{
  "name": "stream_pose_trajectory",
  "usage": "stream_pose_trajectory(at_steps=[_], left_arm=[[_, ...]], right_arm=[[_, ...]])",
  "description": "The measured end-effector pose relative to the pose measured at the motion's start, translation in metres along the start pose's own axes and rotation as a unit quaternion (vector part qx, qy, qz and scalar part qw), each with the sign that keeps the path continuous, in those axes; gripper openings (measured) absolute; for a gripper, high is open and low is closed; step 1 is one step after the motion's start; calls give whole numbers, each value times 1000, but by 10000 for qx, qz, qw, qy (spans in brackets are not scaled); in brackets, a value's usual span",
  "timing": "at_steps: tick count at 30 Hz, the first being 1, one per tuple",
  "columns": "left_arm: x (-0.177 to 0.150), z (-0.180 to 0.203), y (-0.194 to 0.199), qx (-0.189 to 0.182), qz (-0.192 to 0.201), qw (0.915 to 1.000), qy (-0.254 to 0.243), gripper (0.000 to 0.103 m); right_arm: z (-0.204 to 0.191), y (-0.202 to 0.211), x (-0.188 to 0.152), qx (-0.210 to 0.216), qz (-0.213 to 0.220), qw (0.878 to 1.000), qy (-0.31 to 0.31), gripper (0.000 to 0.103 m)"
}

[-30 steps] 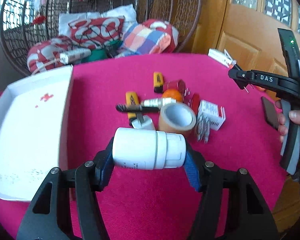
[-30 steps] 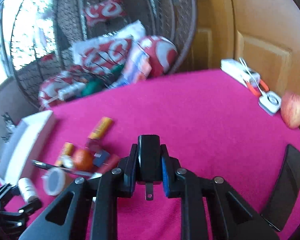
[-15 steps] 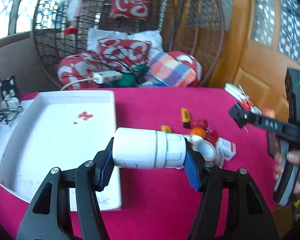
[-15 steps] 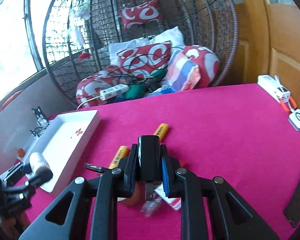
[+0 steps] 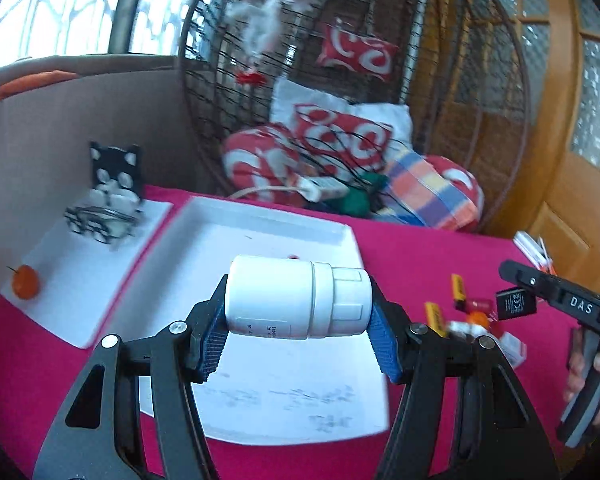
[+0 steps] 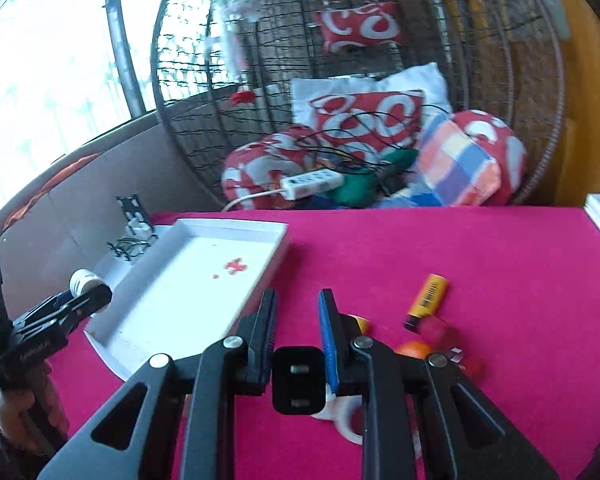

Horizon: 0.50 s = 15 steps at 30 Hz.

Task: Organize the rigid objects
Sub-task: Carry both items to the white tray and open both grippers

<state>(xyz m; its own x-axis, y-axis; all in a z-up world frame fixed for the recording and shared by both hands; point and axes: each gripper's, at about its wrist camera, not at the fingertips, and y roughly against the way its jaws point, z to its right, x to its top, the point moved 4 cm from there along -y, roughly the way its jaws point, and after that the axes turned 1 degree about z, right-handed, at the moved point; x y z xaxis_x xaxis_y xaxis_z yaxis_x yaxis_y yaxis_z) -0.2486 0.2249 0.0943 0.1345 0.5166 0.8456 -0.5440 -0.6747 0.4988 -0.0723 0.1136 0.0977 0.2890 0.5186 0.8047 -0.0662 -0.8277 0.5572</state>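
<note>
A white bottle (image 5: 298, 298) is held crosswise in the left gripper (image 5: 296, 344), its ends clamped between the blue pads, above the near half of the white tray (image 5: 268, 236). A black plug (image 6: 299, 380) is clenched in the right gripper (image 6: 298, 340), carried over the pink cloth (image 6: 440, 240) just right of the tray. The tray is seen bare apart from red marks. Other small items, among them a yellow lighter (image 6: 427, 301), lie in a cluster right of the tray. The step in hand is judged to be transport to the tray. Lowering onto the tray floor and release are called for next, the bottle laid so that rolling is checked.
</note>
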Motion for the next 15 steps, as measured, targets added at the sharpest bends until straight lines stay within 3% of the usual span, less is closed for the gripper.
stream_pose_trajectory(at_steps=[8,15], left_arm=[[35,-51,10,322,217,9992,112,61],[26,-82,-26,266,-297,9979,519,62]], right_arm=[[-55,-19,30,262,173,9988,364,19],[-108,-63,30,669,-161,9960,574,19]])
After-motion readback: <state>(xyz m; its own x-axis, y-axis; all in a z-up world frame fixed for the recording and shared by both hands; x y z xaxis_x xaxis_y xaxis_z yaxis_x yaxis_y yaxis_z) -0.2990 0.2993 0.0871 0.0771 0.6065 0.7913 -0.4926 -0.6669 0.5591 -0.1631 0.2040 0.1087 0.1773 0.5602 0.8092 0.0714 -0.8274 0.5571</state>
